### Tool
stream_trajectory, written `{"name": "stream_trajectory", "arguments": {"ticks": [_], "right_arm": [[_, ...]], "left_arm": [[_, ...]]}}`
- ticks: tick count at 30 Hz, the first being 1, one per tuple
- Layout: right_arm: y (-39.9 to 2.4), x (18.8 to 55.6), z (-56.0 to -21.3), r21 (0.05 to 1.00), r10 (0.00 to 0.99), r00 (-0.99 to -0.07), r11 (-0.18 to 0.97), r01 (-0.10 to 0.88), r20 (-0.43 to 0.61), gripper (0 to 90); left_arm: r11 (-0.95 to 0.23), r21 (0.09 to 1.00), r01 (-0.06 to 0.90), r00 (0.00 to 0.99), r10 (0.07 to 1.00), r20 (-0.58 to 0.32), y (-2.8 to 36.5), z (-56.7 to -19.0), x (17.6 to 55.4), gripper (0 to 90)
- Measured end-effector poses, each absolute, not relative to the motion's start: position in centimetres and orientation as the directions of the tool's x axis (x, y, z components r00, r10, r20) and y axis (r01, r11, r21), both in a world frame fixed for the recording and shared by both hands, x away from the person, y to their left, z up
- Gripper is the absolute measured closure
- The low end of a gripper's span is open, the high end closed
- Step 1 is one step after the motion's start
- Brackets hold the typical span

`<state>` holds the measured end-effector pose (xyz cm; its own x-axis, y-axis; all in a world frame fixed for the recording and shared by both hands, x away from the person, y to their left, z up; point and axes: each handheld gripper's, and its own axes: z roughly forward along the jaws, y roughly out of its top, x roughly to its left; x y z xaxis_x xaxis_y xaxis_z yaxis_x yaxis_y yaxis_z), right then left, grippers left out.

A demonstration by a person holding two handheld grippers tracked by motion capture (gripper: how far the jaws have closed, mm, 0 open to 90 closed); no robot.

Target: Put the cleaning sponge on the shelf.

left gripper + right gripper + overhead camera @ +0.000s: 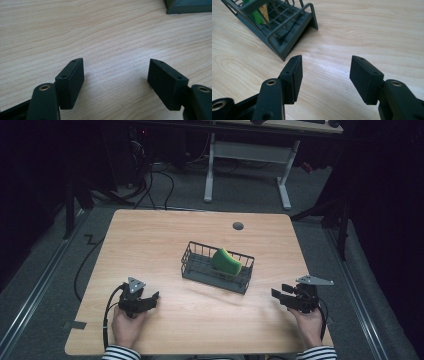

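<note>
Both grippers, left gripper point(150, 298) lower left and right gripper point(278, 291) lower right, are held with jaws apart, nothing between; mid-worktop point(150, 245), a wire basket point(200, 270) holds a green sponge point(226, 261).

The sponge point(258, 12) is cut off by the frame's top edge.

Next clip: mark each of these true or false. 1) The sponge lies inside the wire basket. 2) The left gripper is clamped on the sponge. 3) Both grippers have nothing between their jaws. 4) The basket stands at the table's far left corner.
1) True: the green sponge leans inside the wire basket.
2) False: the left gripper is open over bare wood, apart from the sponge.
3) True: the right gripper is open too, with only the table between its jaws.
4) False: the basket stands near the table's middle.
</note>
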<state>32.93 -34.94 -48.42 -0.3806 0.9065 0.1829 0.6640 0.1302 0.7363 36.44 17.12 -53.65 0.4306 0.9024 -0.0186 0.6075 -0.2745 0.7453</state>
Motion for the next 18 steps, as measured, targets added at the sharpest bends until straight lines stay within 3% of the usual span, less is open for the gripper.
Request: {"name": "stream_trajectory", "arguments": {"ticks": [18], "right_arm": [[-33.6, 32.6, -52.6, 0.714, 0.935, -0.339, 0.166, 0.680, 0.105, 40.0]], "left_arm": [[-0.275, 0.745, 0.607, 0.431, 0.902, -0.018, 17.1, -53.7, 36.4, 30.0]]}}
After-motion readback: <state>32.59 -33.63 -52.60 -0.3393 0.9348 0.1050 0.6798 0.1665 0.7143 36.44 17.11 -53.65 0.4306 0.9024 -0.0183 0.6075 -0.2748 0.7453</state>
